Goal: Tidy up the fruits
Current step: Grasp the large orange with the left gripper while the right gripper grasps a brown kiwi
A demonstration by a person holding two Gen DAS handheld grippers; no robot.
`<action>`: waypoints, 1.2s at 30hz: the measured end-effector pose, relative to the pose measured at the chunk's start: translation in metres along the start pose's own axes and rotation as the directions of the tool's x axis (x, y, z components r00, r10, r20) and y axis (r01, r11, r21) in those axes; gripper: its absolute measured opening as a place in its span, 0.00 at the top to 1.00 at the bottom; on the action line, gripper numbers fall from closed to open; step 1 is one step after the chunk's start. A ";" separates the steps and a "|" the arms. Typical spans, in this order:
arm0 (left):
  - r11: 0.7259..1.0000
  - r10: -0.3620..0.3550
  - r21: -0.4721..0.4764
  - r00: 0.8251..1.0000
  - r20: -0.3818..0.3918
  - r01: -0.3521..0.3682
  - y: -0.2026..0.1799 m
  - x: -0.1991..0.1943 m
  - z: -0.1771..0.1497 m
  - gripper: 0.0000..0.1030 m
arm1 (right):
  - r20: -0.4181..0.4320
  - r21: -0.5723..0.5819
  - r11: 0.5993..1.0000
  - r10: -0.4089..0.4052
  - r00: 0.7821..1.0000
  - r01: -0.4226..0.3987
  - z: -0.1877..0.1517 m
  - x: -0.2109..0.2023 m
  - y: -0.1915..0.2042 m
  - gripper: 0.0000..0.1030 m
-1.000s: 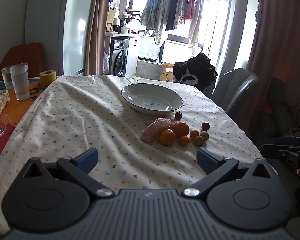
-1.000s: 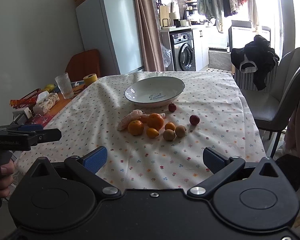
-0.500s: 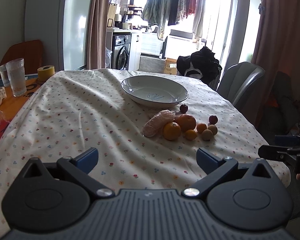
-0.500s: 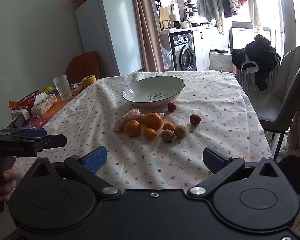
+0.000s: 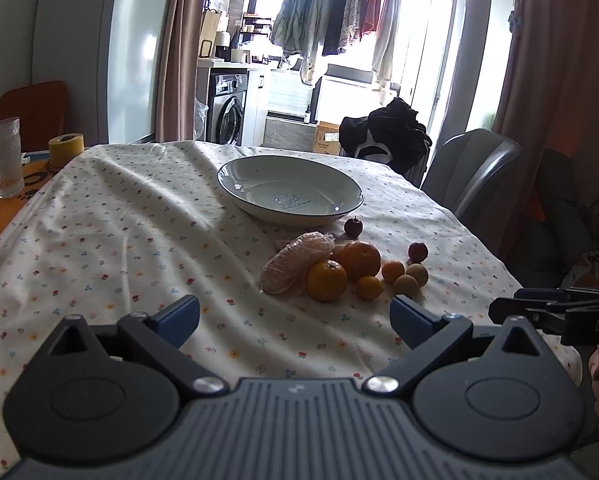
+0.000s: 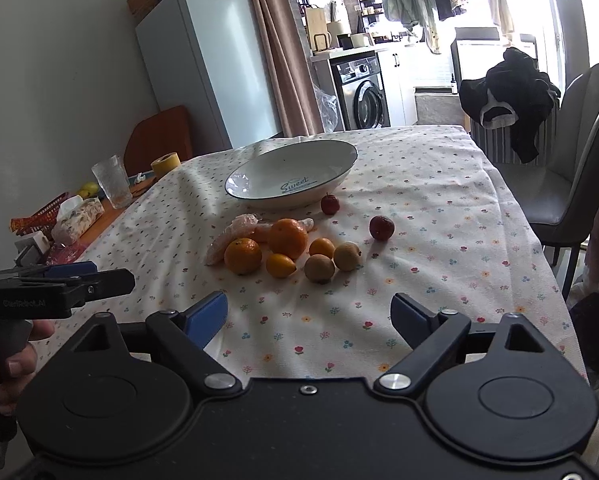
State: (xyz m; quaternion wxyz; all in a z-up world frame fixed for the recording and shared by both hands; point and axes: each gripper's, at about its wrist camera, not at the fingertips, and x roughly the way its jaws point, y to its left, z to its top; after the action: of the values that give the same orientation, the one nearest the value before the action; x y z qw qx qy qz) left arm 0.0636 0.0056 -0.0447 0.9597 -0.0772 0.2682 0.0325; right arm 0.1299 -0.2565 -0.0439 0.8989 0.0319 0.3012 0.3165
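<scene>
Right now both tongs are hanging over the near edge of the desk (image 5: 99, 216), short of the fruit. The left tongs (image 5: 295, 316) are standing wide apart with nothing between them; the right tongs (image 6: 309, 314) are closing a little, though they are gaping wide too and nothing is lying between the pads.

The fruit pile (image 6: 283, 246) is sitting on the flowered cloth just in front of the empty white bowl (image 6: 259, 168): two big oranges, small orange ones, two tan round fruits, two dark red ones (image 6: 381, 227) off to the side, and a wrapped peeled segment (image 5: 295, 260).

To do this reach well, I'd be picking an outlying fruit first, such as a red one or a tan one (image 6: 346, 256), since it is sitting clear of its neighbours. Coming down with one pad on each side and closing gently should keep a round fruit from rolling away.

Compared with a second ago, the fruit is looming larger and lower in both views, and the right tongs are standing narrower.
</scene>
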 end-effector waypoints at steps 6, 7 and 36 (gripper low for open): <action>1.000 -0.005 -0.015 1.000 0.006 0.005 -0.003 0.015 0.005 0.08 | 0.000 0.022 1.000 0.005 1.000 -0.005 0.002 0.011 -0.011 0.24; 1.000 0.000 -0.019 1.000 0.003 0.000 -0.003 0.019 0.005 0.12 | -0.004 0.019 1.000 -0.001 1.000 0.001 0.001 0.014 -0.012 0.27; 0.992 -0.108 -0.074 0.988 -0.109 0.101 -0.010 0.109 0.008 0.40 | -0.048 0.032 0.999 -0.020 0.999 0.022 0.017 0.090 -0.025 0.58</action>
State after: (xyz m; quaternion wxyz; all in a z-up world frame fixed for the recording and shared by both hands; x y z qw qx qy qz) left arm 0.1613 -0.0004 -0.0932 0.9402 -0.1255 0.3162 -0.0132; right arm 0.2089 -0.2212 -0.0831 0.8942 0.0358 0.3279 0.3028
